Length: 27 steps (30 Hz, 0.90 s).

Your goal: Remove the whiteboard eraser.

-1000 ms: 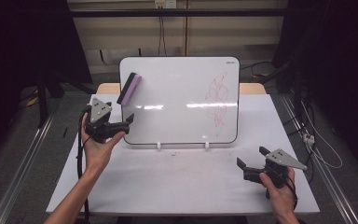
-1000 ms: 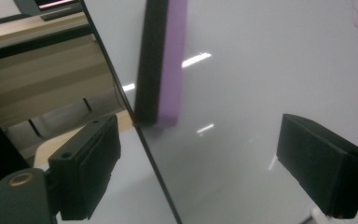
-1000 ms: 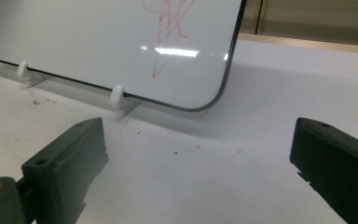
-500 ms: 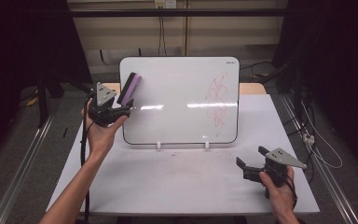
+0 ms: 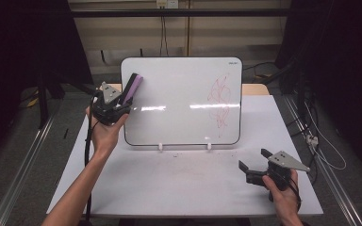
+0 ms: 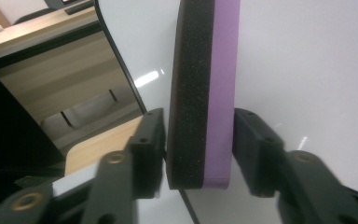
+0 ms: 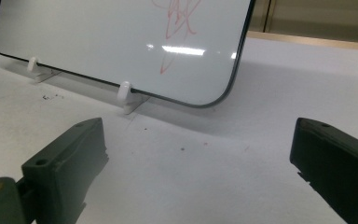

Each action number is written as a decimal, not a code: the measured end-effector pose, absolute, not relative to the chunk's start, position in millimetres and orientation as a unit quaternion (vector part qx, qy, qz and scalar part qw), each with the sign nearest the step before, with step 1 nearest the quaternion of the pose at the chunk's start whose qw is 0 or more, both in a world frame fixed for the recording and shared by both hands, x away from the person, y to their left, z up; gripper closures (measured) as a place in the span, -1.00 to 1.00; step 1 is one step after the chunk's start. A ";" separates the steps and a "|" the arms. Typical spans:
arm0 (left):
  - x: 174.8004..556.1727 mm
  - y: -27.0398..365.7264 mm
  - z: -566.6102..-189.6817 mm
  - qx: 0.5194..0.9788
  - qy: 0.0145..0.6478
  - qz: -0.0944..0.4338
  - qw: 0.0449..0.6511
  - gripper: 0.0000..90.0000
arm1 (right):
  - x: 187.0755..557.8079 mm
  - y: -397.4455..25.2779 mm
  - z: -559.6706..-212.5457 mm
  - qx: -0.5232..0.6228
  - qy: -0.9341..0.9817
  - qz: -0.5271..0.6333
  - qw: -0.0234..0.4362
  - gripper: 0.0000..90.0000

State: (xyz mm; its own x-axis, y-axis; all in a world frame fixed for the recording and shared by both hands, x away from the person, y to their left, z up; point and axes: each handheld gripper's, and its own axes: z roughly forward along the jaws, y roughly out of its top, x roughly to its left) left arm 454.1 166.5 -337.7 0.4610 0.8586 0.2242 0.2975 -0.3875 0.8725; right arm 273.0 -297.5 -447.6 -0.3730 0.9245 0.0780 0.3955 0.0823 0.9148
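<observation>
A white whiteboard [image 5: 179,99] stands tilted on small feet at the back of the table, with a red scribble [image 5: 219,101] on its right half. A purple and black foam eraser [image 5: 133,87] rests against the board's upper left edge. My left gripper [image 5: 124,102] reaches up to it. In the left gripper view the jaws press both sides of the eraser [image 6: 203,93], so the left gripper [image 6: 198,128] is shut on it. My right gripper [image 5: 254,161] rests low at the table's front right, open and holding nothing [image 7: 198,158], facing the whiteboard [image 7: 98,42] and the scribble [image 7: 179,14].
The white table [image 5: 179,188] has small dark specks in front of the board's clip feet [image 7: 125,91]. A wooden surface [image 5: 254,88] shows behind the board. Metal rails [image 5: 23,165] run along both sides of the table, and cables [image 5: 325,150] lie on the floor at right.
My left gripper has risen from the board's lower left up to the eraser and closed around it. The right gripper has stayed where it was.
</observation>
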 end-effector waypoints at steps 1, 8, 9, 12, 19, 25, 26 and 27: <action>454.2 166.5 -338.1 0.756 0.383 0.348 0.401 0.27 | 273.1 -297.5 -447.5 0.485 0.680 0.472 0.280 -0.92; 452.6 162.4 -337.9 0.759 0.379 0.360 0.389 0.39 | 274.7 -295.2 -447.0 0.484 0.683 0.472 0.278 -0.92; 452.1 161.6 -337.8 0.760 0.377 0.363 0.385 0.39 | 274.7 -294.7 -446.9 0.483 0.683 0.471 0.279 -0.92; 451.8 161.6 -337.8 0.760 0.377 0.363 0.385 0.41 | 275.0 -293.0 -446.8 0.482 0.685 0.470 0.278 -0.92; 451.3 162.3 -337.9 0.758 0.379 0.360 0.390 0.42 | 275.7 -293.7 -447.1 0.483 0.685 0.470 0.277 -0.92; 450.1 162.2 -338.7 0.756 0.380 0.360 0.393 0.43 | 274.8 -293.6 -446.9 0.482 0.686 0.470 0.277 -0.92; 450.1 162.2 -338.7 0.756 0.380 0.360 0.393 0.43 | 274.5 -293.7 -446.8 0.482 0.686 0.470 0.277 -0.92; 449.8 162.2 -338.7 0.757 0.380 0.360 0.391 0.43 | 274.3 -293.7 -446.8 0.482 0.686 0.470 0.276 -0.92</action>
State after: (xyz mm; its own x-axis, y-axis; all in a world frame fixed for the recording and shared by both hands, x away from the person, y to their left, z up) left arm 449.8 162.2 -338.7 0.4518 0.8569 0.2480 0.2943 -0.4056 0.8654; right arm 274.3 -293.7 -446.8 -0.3828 0.9208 0.0744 0.4011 0.0932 0.9113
